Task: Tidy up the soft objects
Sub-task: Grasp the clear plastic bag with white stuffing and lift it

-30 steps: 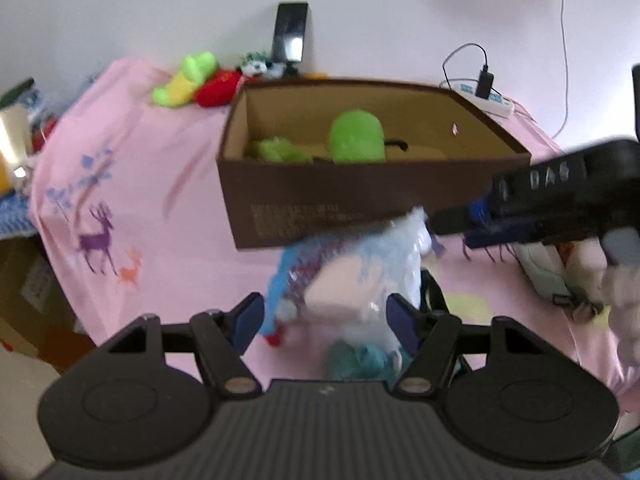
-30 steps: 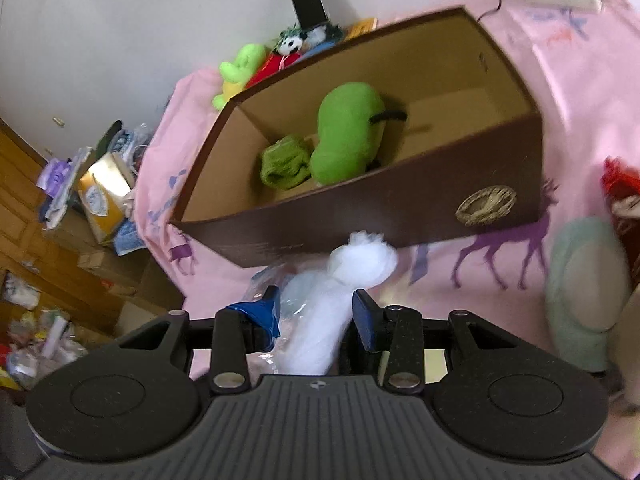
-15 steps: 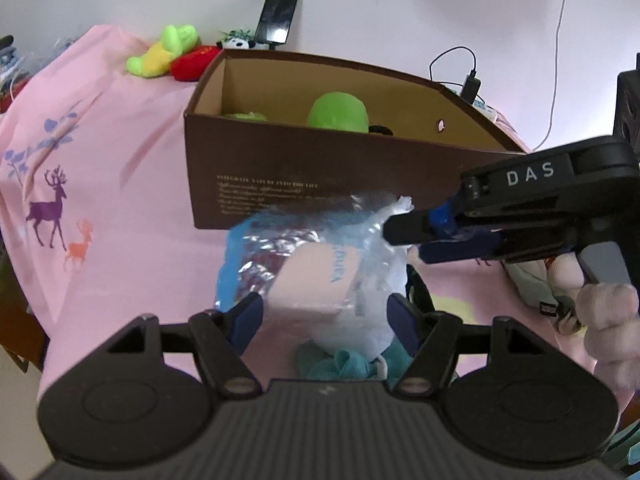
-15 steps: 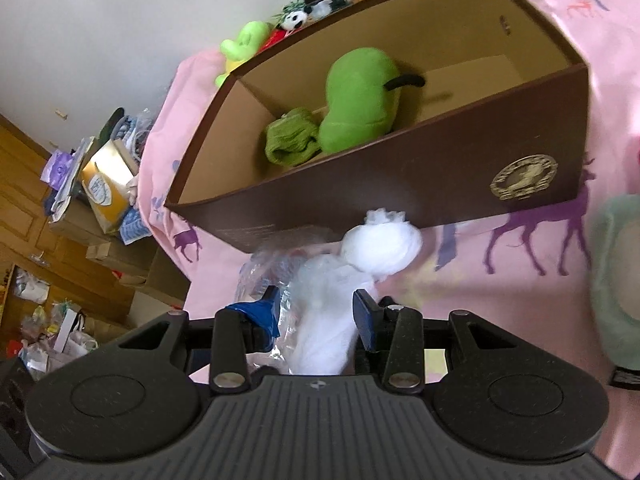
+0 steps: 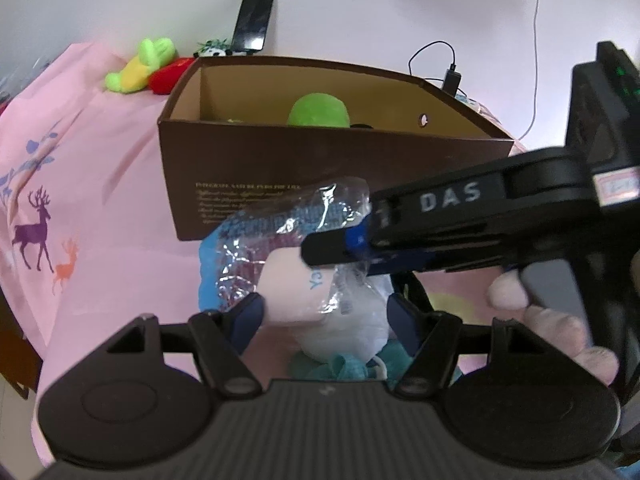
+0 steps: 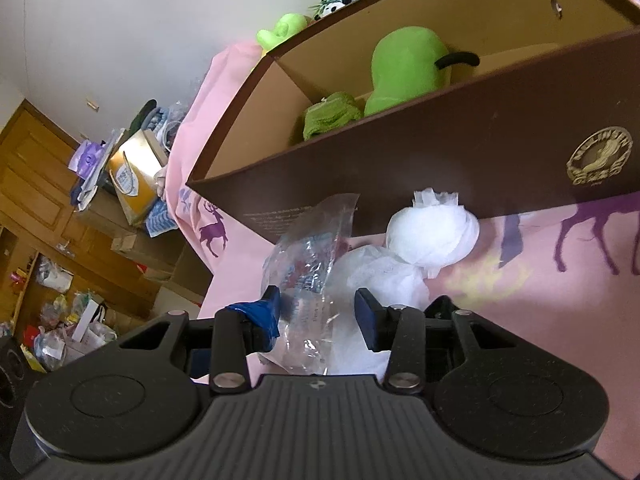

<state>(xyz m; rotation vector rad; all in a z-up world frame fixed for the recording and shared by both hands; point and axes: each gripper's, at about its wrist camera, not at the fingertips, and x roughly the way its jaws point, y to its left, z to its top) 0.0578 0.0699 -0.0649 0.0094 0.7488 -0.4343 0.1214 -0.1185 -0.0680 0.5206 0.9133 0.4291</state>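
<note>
Left wrist view: crinkly clear plastic packet point(image 5: 304, 280) at frame centre, gripped between left gripper point(image 5: 324, 312) jaws, matte brown cardboard box point(image 5: 280, 176) behind; right wrist view: right gripper point(image 6: 318, 312) angled down, jaws just opening, loosely astride the glossy packet, round white gauzy bundle point(image 6: 432, 236) beyond.

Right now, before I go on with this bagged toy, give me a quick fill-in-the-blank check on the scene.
1. The green pear plush lies inside the ____ box.
2. The plastic-wrapped toy sits between the fingers of the ____ hand-held gripper.
3. The cloth under the box is ____ with deer prints.
4. The phone leans against the ____.

Missing words: brown; left; pink; wall
</note>
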